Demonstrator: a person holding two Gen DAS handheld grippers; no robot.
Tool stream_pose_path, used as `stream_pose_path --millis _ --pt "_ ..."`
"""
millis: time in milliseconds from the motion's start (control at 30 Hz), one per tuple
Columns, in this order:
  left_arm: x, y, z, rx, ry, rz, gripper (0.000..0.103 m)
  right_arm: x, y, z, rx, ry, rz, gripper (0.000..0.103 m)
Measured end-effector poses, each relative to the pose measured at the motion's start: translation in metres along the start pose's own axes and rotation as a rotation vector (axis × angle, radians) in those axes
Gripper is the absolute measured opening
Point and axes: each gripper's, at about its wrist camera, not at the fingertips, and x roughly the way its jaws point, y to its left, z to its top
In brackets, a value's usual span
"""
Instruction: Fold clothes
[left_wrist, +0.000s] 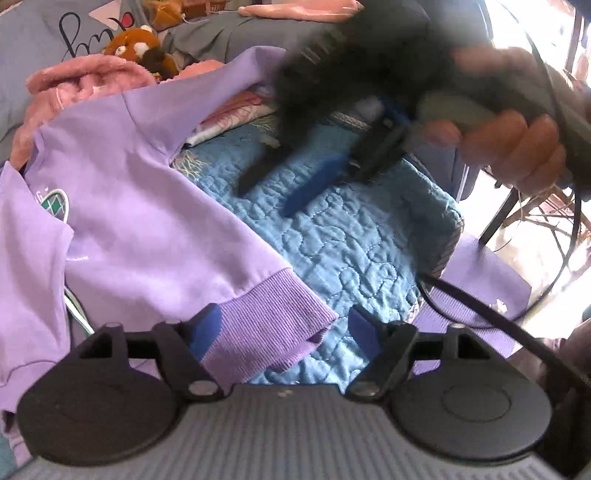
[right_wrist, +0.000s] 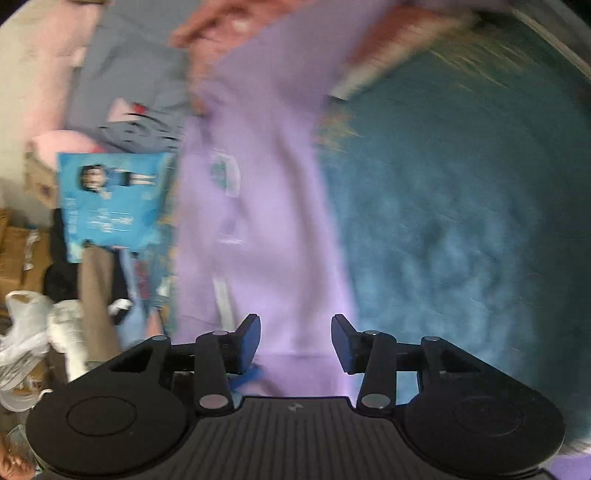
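A lilac sweatshirt (left_wrist: 140, 206) lies on a blue quilted bedspread (left_wrist: 351, 236), with a small green chest logo (left_wrist: 55, 201). Its ribbed cuff (left_wrist: 273, 325) lies between the open fingers of my left gripper (left_wrist: 284, 328), against the left pad. My right gripper (left_wrist: 291, 192) shows in the left wrist view, held in a hand, open and above the quilt right of the sleeve. In the blurred right wrist view my right gripper (right_wrist: 295, 339) is open and empty over the sweatshirt (right_wrist: 266, 221).
Pink fleece (left_wrist: 74, 85), a plush toy (left_wrist: 136, 46) and folded fabric (left_wrist: 236, 110) lie at the bed's far side. A black cable (left_wrist: 491, 314) runs at the right edge. A blue printed bag (right_wrist: 110, 206), boxes and plastic bags sit beside the bed.
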Motion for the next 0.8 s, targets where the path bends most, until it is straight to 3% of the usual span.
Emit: stream_pose_path --millis 100,167,267,600,667,767,800 --pt "0.0 0.001 0.0 -0.009 0.006 -0.006 0.081 0.016 -0.022 -0.008 0.085 0.054 0.045 0.037" --pt "0.0 0.002 0.0 -0.012 0.009 -0.007 0.082 0.028 -0.025 -0.014 0.113 0.069 0.067 0.02" --pt "0.001 0.001 0.0 -0.01 0.018 0.002 0.082 0.039 -0.025 -0.022 0.139 0.073 0.088 0.007" --pt "-0.001 0.0 0.001 -0.001 -0.007 0.028 0.082 0.022 0.006 -0.017 0.167 0.031 0.204 0.005" --pt "-0.003 -0.002 0.003 0.0 -0.027 0.044 0.082 0.022 0.017 -0.015 0.145 0.027 0.195 0.005" --pt "-0.002 0.001 0.005 -0.022 -0.033 0.062 0.074 0.022 0.024 -0.014 0.129 0.025 0.189 0.005" --pt "-0.001 0.003 0.005 -0.033 -0.029 0.065 0.065 0.022 0.026 -0.014 0.127 0.027 0.188 0.006"
